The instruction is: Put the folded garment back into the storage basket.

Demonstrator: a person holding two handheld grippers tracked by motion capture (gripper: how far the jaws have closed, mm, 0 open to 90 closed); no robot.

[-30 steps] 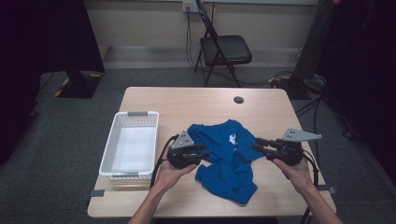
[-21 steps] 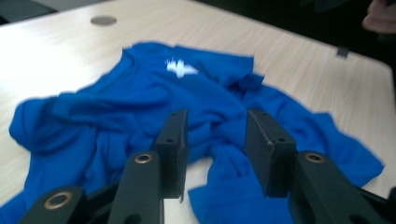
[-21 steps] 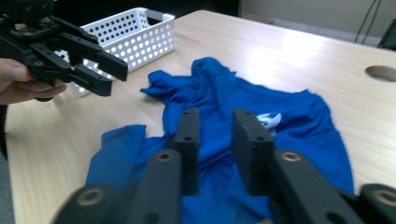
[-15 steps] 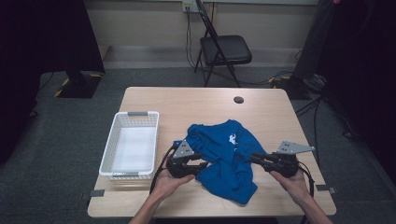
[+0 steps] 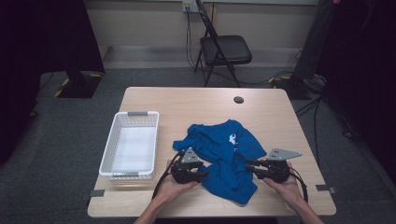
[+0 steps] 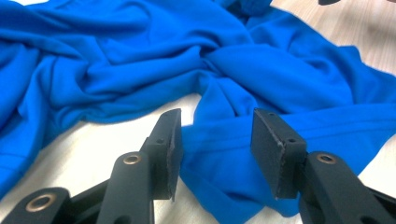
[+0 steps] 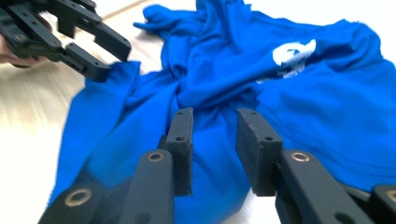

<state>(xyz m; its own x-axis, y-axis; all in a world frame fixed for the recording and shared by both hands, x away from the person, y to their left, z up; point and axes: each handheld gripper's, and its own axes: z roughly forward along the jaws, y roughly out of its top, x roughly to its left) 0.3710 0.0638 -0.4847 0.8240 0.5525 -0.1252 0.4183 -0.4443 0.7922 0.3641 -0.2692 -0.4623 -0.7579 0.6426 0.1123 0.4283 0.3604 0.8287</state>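
A crumpled blue T-shirt point(image 5: 224, 144) with a small white print point(image 5: 232, 138) lies in the middle of the wooden table point(image 5: 201, 102). My left gripper point(image 5: 204, 175) sits low at the shirt's near left edge. In the left gripper view the left gripper point(image 6: 215, 121) is open; its jaws have just been opening. A hem of the shirt point(image 6: 140, 51) lies in the gap, and the pads are not pressing on it. My right gripper point(image 5: 250, 164) is at the near right side. Its jaws point(image 7: 212, 119) have just been opening too, over a fold of the shirt point(image 7: 303, 102).
A white slotted basket point(image 5: 112, 149) stands left of the shirt, with nothing in it. A small black disc point(image 5: 238, 99) lies near the table's far edge. A black folding chair point(image 5: 224, 49) stands on the floor beyond the table. Cables trail at the right.
Both hands have come down and toward the table's near edge. The shirt's near part has settled lower on the table between them.
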